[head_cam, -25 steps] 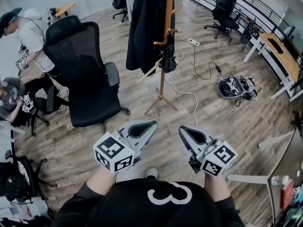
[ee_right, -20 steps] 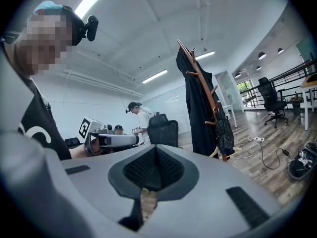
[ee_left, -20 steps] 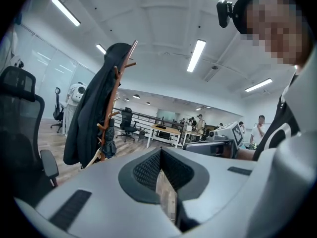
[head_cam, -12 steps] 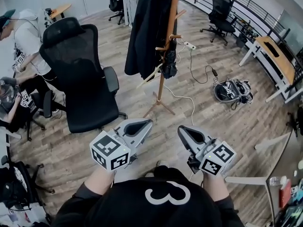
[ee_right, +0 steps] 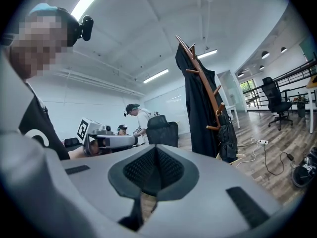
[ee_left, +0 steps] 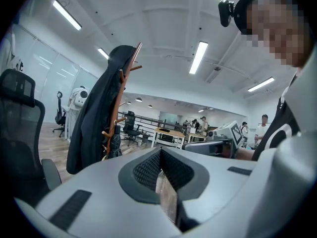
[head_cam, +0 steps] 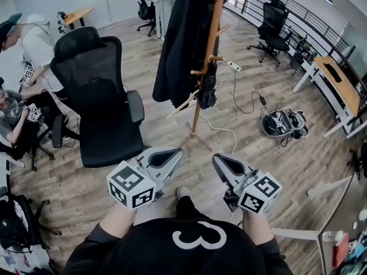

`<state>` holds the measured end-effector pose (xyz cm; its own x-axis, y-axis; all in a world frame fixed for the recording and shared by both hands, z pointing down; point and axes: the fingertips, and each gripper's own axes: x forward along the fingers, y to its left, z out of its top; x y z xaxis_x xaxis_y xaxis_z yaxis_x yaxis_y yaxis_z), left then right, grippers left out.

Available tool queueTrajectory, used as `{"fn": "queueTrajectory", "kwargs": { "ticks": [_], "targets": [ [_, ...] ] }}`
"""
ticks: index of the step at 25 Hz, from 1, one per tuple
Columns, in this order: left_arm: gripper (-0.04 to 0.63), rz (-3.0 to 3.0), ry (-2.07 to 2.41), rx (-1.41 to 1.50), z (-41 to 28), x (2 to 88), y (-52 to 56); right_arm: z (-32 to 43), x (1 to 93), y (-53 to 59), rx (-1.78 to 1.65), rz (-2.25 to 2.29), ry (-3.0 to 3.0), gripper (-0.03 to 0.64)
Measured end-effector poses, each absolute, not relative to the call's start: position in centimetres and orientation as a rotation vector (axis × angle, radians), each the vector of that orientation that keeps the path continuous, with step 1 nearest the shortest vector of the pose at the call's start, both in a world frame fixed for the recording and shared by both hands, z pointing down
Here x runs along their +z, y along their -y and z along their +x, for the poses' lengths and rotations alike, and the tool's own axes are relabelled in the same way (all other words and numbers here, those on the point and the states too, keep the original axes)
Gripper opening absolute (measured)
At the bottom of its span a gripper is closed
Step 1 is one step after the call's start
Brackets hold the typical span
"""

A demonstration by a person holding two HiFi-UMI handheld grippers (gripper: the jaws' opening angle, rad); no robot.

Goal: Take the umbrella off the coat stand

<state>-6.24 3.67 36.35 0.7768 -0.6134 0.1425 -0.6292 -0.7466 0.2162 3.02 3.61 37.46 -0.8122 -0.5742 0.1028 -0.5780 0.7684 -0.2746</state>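
Nothing done yet: the umbrella point(head_cam: 206, 91) hangs from a coat stand point(head_cam: 207, 50) peg, well apart from my left tool point(head_cam: 174, 152) and right tool point(head_cam: 221, 160), both pressed together and empty.

A big black chair point(head_cam: 100, 90) with wheels stands on the wood floor point(head_cam: 275, 165). A long dark coat point(head_cam: 180, 44) hangs up high near it. A thin white cable point(head_cam: 226, 132) runs across the floor to a white plug strip point(head_cam: 234, 66). A grey and black bag point(head_cam: 284, 123) lies on the floor at the right. Past it is a wooden desk point(head_cam: 338, 79) with white legs. Another black chair point(head_cam: 272, 19) stands near a dark railing point(head_cam: 312, 19). At the left, a person in a white top point(head_cam: 37, 44) bends over. Another person point(head_cam: 14, 122) sits low beside them. Long lights point(ee_left: 198, 57) shine on the white ceiling.
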Motion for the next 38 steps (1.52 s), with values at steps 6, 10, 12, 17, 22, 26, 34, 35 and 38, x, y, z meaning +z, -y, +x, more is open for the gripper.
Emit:
{"fn": "queueTrajectory", "kwargs": {
  "ticks": [6, 10, 12, 17, 22, 26, 34, 35, 38],
  "targets": [
    [0.011, 2.696, 0.99, 0.1, -5.1, 36.3, 2.4, 4.6, 37.1, 2.9, 0.474, 0.958, 2.958, 0.025],
    [0.011, 2.679, 0.998, 0.113, -3.8, 36.7, 7.1, 6.0, 37.2, 7.8, 0.482, 0.954, 2.97, 0.025],
    [0.011, 2.668, 1.004, 0.12, -3.3, 36.9, 9.5, 6.5, 37.5, 10.2, 0.505, 0.945, 2.977, 0.025],
    [0.011, 2.625, 1.041, 0.129, -2.9, 37.3, 14.1, 7.1, 37.4, 15.3, 0.516, 0.914, 2.998, 0.025],
    [0.011, 2.626, 1.092, 0.112, -3.5, 36.7, 16.5, 7.2, 36.6, 18.3, 0.475, 0.921, 3.018, 0.026],
    [0.011, 2.636, 1.108, 0.12, -3.5, 36.6, 17.2, 7.6, 36.4, 19.4, 0.448, 0.968, 3.031, 0.026],
    [0.011, 2.664, 1.069, 0.118, -3.5, 35.8, 19.4, 7.2, 36.4, 21.5, 0.422, 0.989, 3.008, 0.026],
    [0.011, 2.668, 1.06, 0.117, -3.4, 35.8, 19.7, 7.3, 36.5, 21.8, 0.426, 0.994, 3.004, 0.026],
    [0.011, 2.675, 1.029, 0.119, -3.0, 36.1, 20.7, 7.6, 36.7, 22.9, 0.428, 1.026, 2.986, 0.026]
  ]
}}
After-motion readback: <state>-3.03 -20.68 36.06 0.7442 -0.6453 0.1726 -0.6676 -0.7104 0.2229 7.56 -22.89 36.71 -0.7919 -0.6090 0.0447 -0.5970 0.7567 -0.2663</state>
